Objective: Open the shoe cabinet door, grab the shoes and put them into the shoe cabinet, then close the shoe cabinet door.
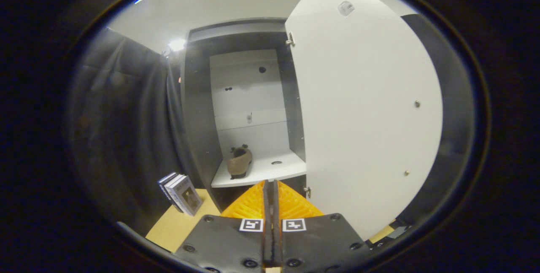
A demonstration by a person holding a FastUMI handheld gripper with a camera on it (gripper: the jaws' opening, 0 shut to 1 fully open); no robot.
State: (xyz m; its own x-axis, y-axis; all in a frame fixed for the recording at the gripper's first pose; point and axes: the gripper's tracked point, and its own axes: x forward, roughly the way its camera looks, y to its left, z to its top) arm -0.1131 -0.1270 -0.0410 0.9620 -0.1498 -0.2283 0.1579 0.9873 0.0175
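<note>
the tall dark shoe cabinet with a white back panel stands open at the far side. its large white door is swung out to the right, near the gripper. judged from this layout, the opening step is done and the placing step appears done as well: one brown suede shoe sits upright on the white lower shelf toward its left side. only one shoe can be made out, and whether more remain outside cannot be told. closing the door is left.

the gripper has its fingers pressed together with no gap and holds nothing. the shoe lies beyond the fingertips, slightly to the left, well apart from them. a small stack of upright books stands on the light wooden worktop, left of the cabinet base.
</note>
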